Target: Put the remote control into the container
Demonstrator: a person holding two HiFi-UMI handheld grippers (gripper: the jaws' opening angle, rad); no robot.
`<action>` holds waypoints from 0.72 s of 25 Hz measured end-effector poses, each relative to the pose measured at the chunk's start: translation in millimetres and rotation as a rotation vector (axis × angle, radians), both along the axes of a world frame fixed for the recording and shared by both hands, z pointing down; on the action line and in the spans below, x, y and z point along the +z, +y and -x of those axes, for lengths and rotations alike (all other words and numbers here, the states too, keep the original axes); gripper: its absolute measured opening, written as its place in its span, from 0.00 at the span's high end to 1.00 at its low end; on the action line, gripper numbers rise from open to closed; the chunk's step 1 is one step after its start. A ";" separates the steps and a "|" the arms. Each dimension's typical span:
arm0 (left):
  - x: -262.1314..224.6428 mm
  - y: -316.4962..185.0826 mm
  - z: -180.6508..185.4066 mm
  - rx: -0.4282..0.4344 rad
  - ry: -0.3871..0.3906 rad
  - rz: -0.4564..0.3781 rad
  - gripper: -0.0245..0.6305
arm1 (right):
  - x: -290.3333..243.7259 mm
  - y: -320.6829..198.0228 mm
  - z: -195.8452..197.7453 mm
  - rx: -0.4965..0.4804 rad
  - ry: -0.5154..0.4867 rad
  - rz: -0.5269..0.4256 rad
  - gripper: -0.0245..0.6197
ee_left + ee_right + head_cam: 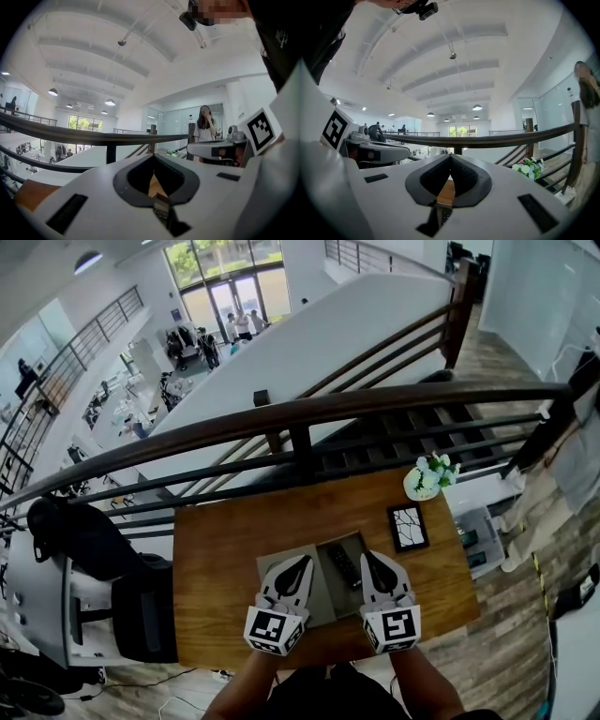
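Both grippers sit at the bottom of the head view, side by side and a little apart over the near edge of the table. The left gripper (303, 562) has its jaws clenched tip to tip with nothing between them, and the right gripper (368, 558) is closed and empty in the same way. Beyond them a dark railing (309, 414) crosses the whole view, with a stairway and a lower floor behind it. The wooden table (220, 554) stands against that railing. On its near half lies the grey container (323, 598), partly under the two grippers. The black remote control (343, 566) lies in the container's dark recess, between the gripper tips and touched by neither. To the right, well apart, a small black picture frame (408, 526) lies flat, and a pot of white flowers (427, 478) stands near the far right corner.
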State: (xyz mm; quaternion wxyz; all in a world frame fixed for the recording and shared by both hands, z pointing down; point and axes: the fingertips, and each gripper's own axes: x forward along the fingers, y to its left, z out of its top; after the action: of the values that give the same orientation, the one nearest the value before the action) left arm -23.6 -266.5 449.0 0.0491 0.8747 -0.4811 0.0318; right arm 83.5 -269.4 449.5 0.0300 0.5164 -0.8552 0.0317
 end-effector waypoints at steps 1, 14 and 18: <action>0.7 -0.3 -0.2 0.001 0.003 0.003 0.95 | -1.0 -0.4 0.3 -0.003 0.002 -0.005 0.92; -2.6 -3.9 11.6 -0.014 0.023 0.005 0.95 | -6.0 -6.8 9.8 -0.028 -0.057 0.016 0.92; -7.2 -5.3 11.6 -0.008 0.013 -0.009 0.95 | -8.4 -10.1 10.7 -0.015 -0.027 -0.001 0.92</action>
State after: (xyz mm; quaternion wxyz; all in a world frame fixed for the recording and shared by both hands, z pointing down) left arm -35.3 -271.8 441.8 0.0483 0.8731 -0.4846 0.0240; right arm 72.8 -279.5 441.2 0.0186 0.5097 -0.8593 0.0381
